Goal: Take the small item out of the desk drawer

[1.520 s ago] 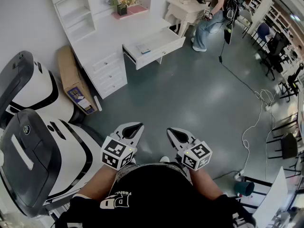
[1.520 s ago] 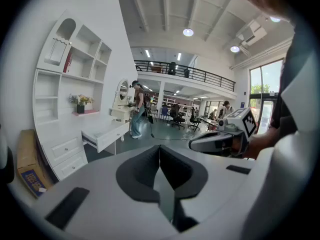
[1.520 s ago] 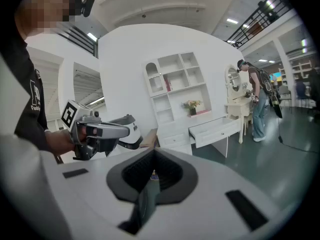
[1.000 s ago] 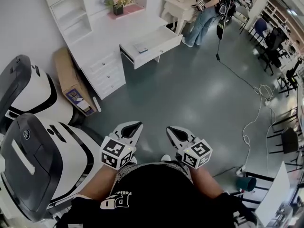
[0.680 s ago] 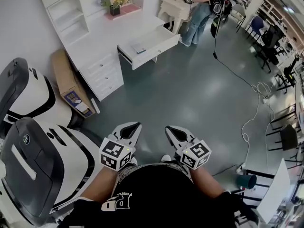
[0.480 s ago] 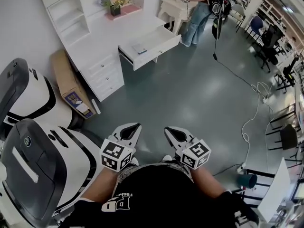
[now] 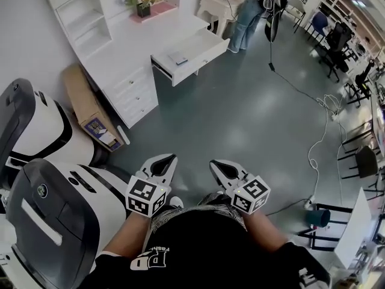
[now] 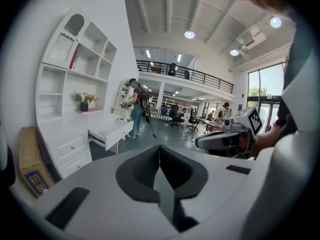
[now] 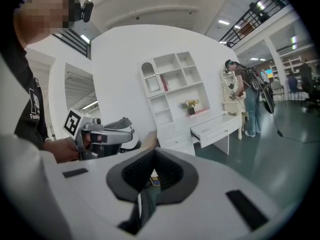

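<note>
The head view looks steeply down from above the person's torso. The left gripper [image 7: 167, 158] and right gripper [image 7: 216, 164] sit close below it, and the white desk [image 7: 144, 41] with its open drawer [image 7: 191, 52] lies far off near the frame's top. The left gripper view rides just behind its own jaws and faces level across the hall, with the desk far to its left and the right gripper near at its right. The right gripper view also faces level, with the desk right of centre and the left gripper near at its left. All three share the drawer and a standing person [image 7: 243, 14] beyond it.
</note>
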A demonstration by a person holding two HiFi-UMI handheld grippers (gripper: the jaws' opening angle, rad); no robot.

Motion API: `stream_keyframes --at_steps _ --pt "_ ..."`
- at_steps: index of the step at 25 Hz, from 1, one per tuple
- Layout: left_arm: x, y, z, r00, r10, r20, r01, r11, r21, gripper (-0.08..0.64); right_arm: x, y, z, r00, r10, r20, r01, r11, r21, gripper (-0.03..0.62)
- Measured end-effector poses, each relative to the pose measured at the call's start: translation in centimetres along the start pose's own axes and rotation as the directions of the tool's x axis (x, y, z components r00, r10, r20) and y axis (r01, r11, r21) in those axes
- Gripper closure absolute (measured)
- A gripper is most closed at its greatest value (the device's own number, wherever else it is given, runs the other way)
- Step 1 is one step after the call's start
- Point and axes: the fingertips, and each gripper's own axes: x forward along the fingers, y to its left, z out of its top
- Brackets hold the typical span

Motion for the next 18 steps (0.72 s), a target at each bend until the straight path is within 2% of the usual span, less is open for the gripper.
stream_keyframes --at_steps 4,10,18 --pt "-0.5 0.7 -1.7 0.999 -0.019 -0.034 0.019 1.0 -0.008 0.545 0.8 1.2 -1.4 0.999 -0.015 -0.029 0.016 1.0 0.02 0.583" --pt "-0.6 1.3 -2.6 0.998 -0.031 -0.052 0.029 0.999 -0.026 0.545 1.4 0.4 -0.7 0.999 -0.044 -0.031 0.045 0.999 0.027 0.583" --pt "1.3 4.2 -0.8 0.999 0.02 -0.028 -0.021 1.0 -0.023 0.545 4.4 -2.0 0.2 1.0 -0.017 -0.02 0.019 0.997 0.068 0.583"
